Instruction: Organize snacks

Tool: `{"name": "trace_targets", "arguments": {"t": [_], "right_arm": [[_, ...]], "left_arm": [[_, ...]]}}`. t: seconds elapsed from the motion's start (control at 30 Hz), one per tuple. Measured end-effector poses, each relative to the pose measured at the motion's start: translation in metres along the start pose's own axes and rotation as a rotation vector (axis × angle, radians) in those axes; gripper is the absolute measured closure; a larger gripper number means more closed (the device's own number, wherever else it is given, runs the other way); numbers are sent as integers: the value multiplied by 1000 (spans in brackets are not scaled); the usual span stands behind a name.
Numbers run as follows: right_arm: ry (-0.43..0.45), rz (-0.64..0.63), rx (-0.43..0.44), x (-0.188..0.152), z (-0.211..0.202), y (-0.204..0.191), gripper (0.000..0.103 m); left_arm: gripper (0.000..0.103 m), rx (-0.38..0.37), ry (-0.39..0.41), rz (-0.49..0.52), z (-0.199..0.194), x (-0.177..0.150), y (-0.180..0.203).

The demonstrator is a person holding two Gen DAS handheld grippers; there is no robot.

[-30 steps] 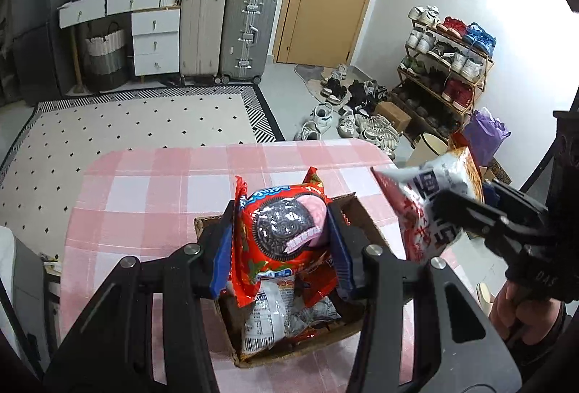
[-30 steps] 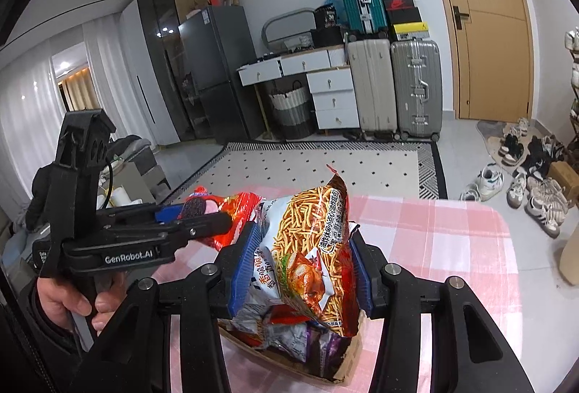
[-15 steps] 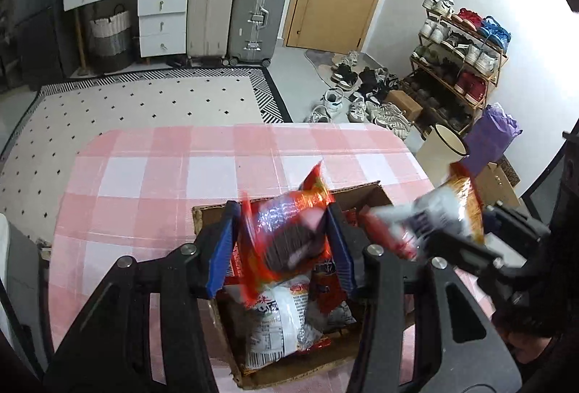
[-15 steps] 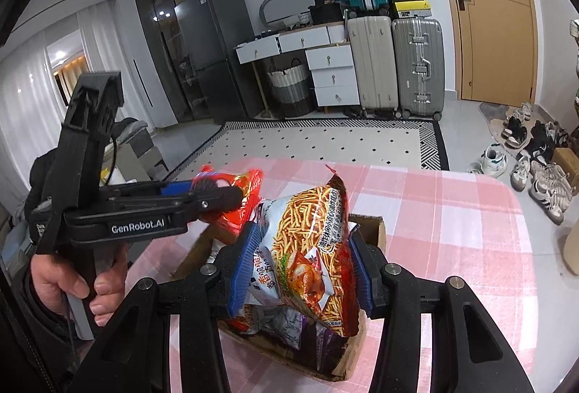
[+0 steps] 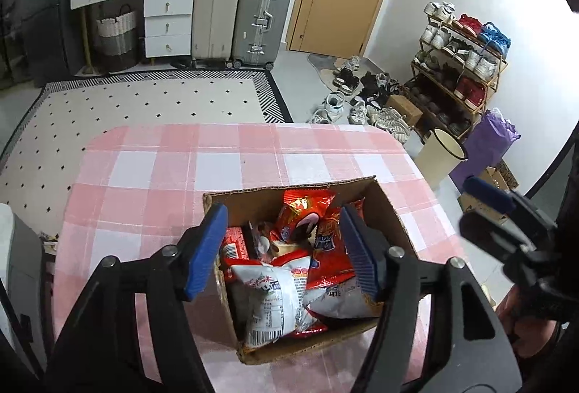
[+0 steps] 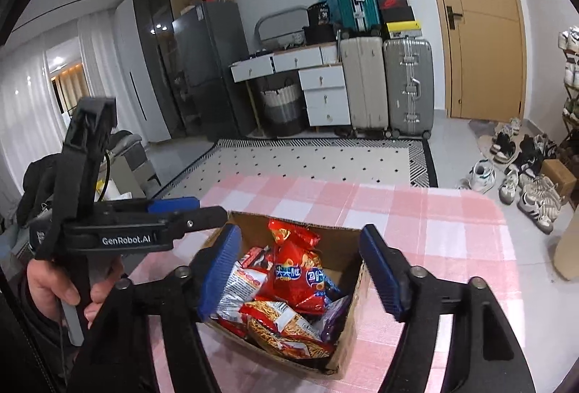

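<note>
A cardboard box sits on the pink checked table and holds several snack bags. A red cookie bag lies on top in the left wrist view. An orange noodle-snack bag lies at the front of the pile in the right wrist view, near a red bag. My left gripper is open and empty above the box. My right gripper is open and empty above the box. Each gripper shows at the side of the other's view.
The pink checked tablecloth covers the table around the box. Beyond it are a patterned rug, suitcases, white drawers, a shoe rack and a bin.
Both grippers have opened. The red cookie bag dropped from the left gripper into the box, and the orange noodle-snack bag dropped from the right gripper into the box.
</note>
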State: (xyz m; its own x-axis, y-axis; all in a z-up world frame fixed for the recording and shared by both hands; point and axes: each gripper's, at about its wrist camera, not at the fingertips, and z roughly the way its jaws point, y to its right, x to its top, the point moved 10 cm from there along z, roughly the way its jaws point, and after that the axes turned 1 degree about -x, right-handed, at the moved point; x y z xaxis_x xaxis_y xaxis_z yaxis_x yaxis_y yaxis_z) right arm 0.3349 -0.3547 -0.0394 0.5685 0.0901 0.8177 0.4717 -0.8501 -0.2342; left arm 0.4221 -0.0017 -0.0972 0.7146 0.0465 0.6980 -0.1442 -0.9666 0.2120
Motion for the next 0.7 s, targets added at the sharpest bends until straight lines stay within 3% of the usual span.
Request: {"name": "trace_targets", "arguments": {"t": [0.13,0.3,0.4,0.5,0.57,0.7], "right_arm": [[16,-30,0,6,-18,-6,26],[37,-69,-10,11,-43,-18,20],[52,-62,-17,12,-57,-23,18],[58,-65,-9,8,-72,-31,16],[71,-74,1,6,-81,-38,9],[99,-74,2,0,-104,-49,4]], "left_arm": [[33,10,17,11,-22,-5,5],[32,24,53,40,-56,-11,11],[23,39,76,42,-76,-13,15],[21,59,99,68,-96,-16,22],[20,86,115,94,-109,-20,26],[18,77,136,109,-133,-31,39]]}}
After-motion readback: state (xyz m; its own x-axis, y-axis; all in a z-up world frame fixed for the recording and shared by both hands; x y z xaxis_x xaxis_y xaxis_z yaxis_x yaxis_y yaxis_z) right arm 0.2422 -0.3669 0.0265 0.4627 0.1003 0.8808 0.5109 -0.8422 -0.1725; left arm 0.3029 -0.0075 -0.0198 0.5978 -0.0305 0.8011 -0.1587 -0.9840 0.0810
